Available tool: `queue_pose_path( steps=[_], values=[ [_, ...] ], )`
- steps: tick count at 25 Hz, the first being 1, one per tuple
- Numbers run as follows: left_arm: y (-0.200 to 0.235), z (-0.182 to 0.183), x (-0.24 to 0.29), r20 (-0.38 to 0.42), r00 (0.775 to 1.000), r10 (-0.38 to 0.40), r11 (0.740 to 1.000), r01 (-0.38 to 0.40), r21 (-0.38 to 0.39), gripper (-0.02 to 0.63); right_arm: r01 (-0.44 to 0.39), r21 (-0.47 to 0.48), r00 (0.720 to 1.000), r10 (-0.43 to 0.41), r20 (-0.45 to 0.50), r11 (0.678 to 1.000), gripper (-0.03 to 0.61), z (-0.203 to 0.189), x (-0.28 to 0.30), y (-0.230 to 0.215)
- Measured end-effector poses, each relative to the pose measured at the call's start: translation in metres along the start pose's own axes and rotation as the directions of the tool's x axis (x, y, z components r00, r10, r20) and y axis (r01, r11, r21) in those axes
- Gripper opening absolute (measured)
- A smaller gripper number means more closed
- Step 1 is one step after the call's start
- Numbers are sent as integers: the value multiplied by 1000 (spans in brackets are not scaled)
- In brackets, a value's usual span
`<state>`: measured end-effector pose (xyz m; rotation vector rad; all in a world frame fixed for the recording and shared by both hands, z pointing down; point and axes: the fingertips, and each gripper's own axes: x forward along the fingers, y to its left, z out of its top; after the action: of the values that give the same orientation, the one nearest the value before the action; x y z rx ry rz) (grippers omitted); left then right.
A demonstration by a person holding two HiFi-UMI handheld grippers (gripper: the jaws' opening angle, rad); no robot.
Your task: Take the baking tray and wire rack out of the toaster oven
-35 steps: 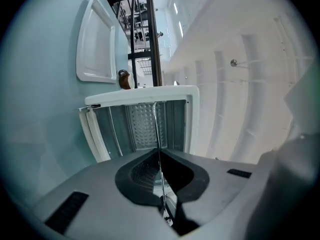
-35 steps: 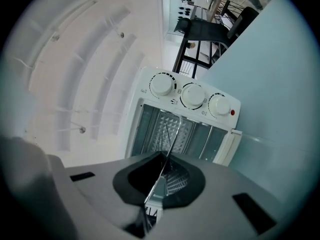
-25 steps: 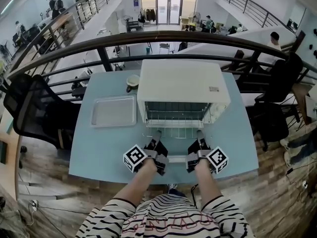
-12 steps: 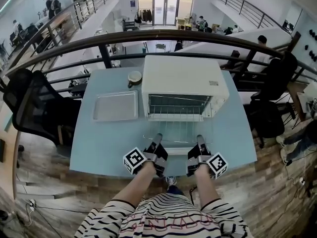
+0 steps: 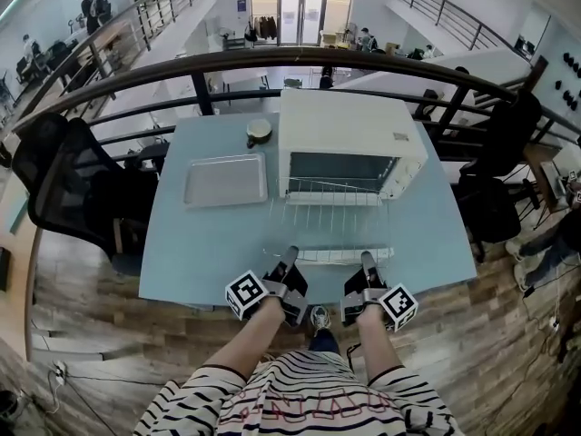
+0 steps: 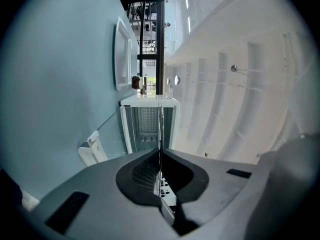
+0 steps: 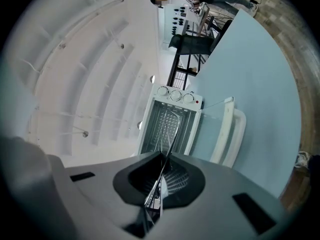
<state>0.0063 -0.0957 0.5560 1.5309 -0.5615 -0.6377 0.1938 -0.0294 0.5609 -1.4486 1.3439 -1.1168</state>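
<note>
Rack (image 5: 331, 212) sits level before the oven (image 5: 349, 134), my left gripper (image 5: 290, 256) and right gripper (image 5: 367, 259) both clamped on its near edge. Tray (image 5: 226, 180) lies left of the oven.

Oven door (image 7: 226, 134) (lowered) blocks table (image 5: 209, 243) centre; sides free.

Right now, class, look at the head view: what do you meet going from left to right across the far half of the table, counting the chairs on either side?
black office chair → baking tray → toaster oven → dark chair
</note>
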Motion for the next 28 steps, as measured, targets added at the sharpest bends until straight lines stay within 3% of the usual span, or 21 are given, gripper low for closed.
queue_pose_path(
  steps=[6, 16, 28],
  values=[
    [8, 21, -58, 31, 998, 45, 999, -46, 20, 25, 0, -10, 999, -1, -44, 1000, 28, -52, -18, 1],
    [20, 80, -147, 163, 982, 98, 995, -102, 16, 25, -3, -10, 981, 1, -192, 1000, 28, -152, -13, 17],
    [52, 168, -207, 295, 936, 190, 981, -192, -24, 25, 54, -26, 912, -60, -406, 998, 28, -260, 35, 5]
  ],
)
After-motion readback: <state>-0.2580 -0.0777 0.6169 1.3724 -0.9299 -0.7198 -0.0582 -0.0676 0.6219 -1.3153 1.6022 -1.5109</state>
